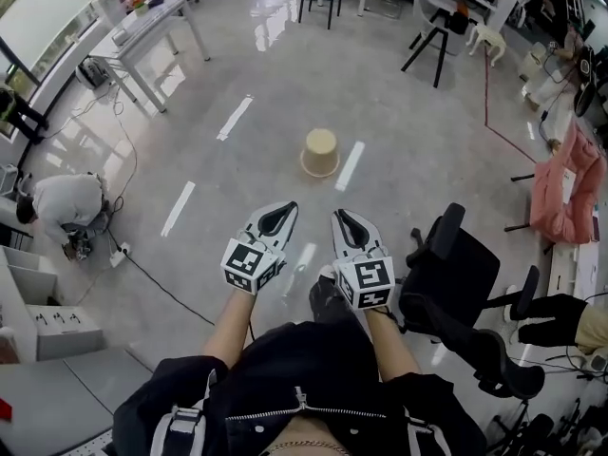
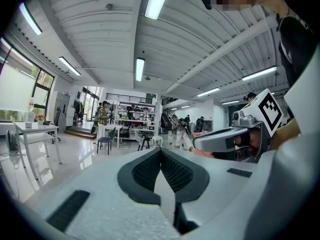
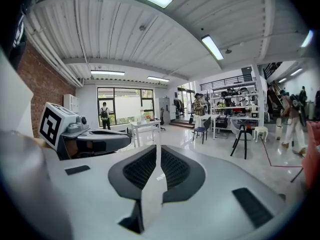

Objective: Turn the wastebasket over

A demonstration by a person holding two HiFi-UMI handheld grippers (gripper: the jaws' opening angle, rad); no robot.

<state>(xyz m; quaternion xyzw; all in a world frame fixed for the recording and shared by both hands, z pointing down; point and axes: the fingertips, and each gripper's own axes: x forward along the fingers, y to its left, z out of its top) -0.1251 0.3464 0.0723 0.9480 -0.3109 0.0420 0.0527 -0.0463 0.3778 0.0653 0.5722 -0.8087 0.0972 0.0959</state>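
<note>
My left gripper [image 1: 283, 209] and right gripper [image 1: 343, 217], low in the middle of the frame, have their jaws pressed together on nothing. The wastebasket [image 1: 320, 152] stands, seemingly mouth-down, on the floor [image 1: 399, 141] above them, well apart. I should close in, spread both jaws, then catch opposite sides before tipping.

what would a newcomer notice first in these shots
A beige wastebasket stands alone, mouth down, on the glossy floor in mid-room. Just short of it, the left tongs and right tongs hover side by side, both shut and empty. A person crouches at the left edge, and a black office chair sits at the right.
</note>
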